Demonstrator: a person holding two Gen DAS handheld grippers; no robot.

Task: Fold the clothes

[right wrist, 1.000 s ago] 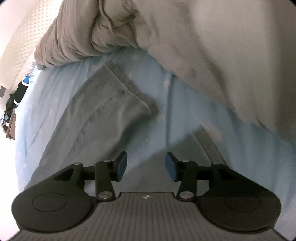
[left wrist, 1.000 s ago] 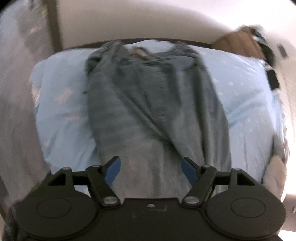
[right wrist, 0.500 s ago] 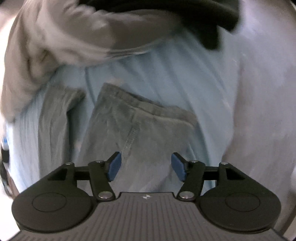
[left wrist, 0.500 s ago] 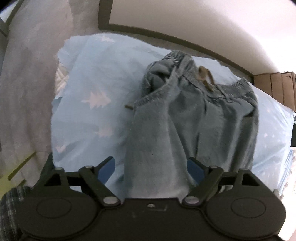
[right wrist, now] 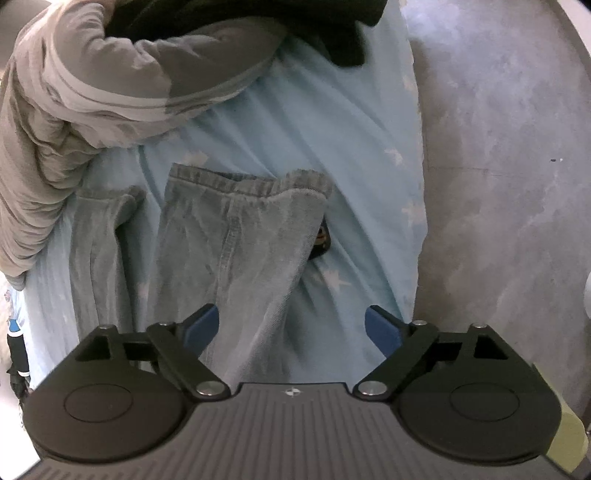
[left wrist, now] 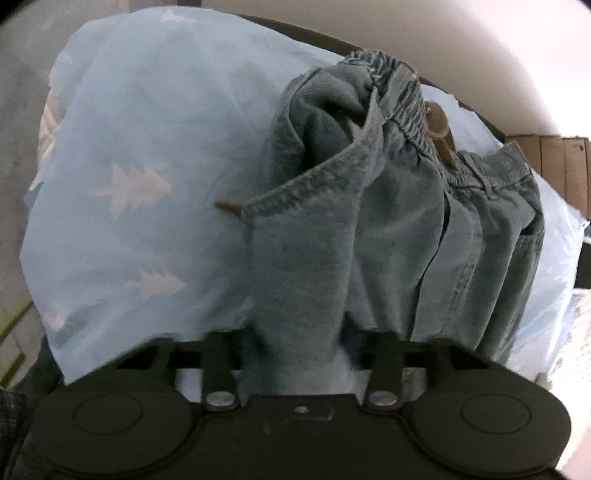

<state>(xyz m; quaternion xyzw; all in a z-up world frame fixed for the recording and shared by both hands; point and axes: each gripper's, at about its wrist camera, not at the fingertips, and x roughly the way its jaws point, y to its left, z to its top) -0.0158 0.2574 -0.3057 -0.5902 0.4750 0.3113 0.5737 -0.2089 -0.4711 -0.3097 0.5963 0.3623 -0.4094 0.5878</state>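
Observation:
A pair of blue denim trousers (left wrist: pixel 399 221) lies on a light blue bedsheet with white tree prints (left wrist: pixel 140 177). In the left wrist view the elastic waistband (left wrist: pixel 436 122) is at the far end, and my left gripper (left wrist: pixel 299 343) is shut on a fold of the denim. In the right wrist view the trouser leg hems (right wrist: pixel 243 184) lie ahead. My right gripper (right wrist: pixel 291 325) is open just above one leg (right wrist: pixel 240 258), holding nothing.
A grey quilted blanket (right wrist: pixel 74 92) and a dark garment (right wrist: pixel 332 29) are heaped at the far side of the bed. A grey floor (right wrist: pixel 509 147) runs along the right bed edge. Brown boxes (left wrist: pixel 554 162) stand past the bed.
My left gripper has moved in and closed on the denim near the waist. My right gripper has opened wider and come closer to the leg hems.

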